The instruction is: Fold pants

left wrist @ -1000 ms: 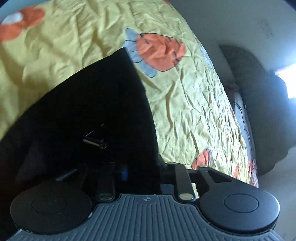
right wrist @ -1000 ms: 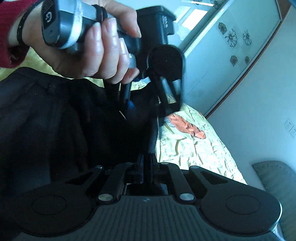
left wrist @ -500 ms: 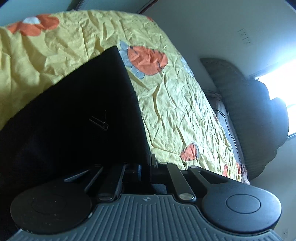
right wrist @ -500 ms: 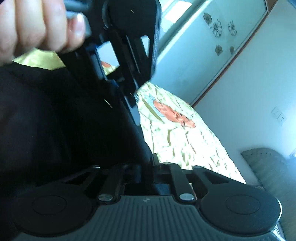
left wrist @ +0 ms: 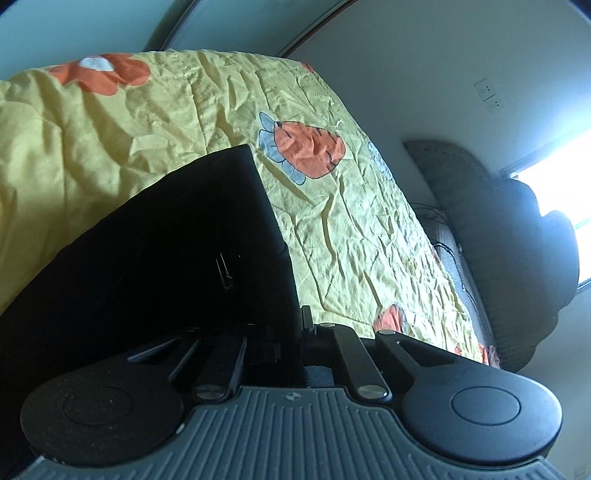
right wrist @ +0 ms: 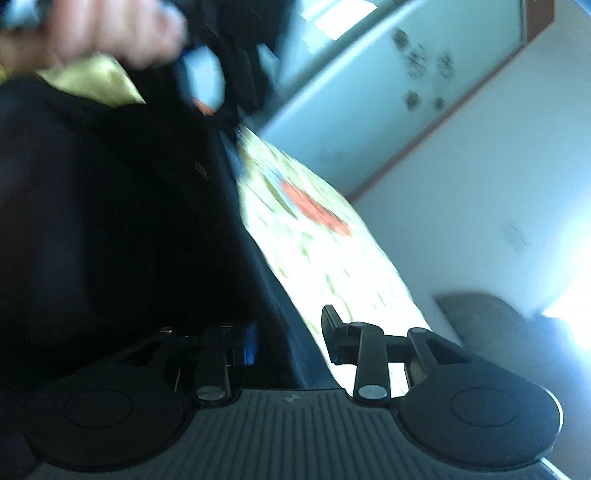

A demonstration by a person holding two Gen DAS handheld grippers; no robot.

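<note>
The black pants (left wrist: 166, 258) lie on a yellow bedsheet (left wrist: 351, 240) printed with orange shapes. My left gripper (left wrist: 291, 332) is shut on the near right edge of the pants, and the cloth runs away from its fingers. In the right wrist view the pants (right wrist: 110, 221) fill the left half. My right gripper (right wrist: 290, 332) has its jaws opening; the cloth's edge passes between them, and the right finger (right wrist: 332, 332) stands apart from it. A hand (right wrist: 110, 33), blurred, holds the left gripper (right wrist: 229, 74) at the top of that view.
The bed's right edge drops to a grey padded headboard (left wrist: 498, 240) under a bright window (left wrist: 554, 177). A wall socket (left wrist: 489, 96) sits above it. A pale sliding door with flower prints (right wrist: 406, 74) stands beyond the bed.
My right jaws were shut on the pants' edge and now stand apart. In the right wrist view the hand with the left gripper has moved up and away. The left view has tilted up.
</note>
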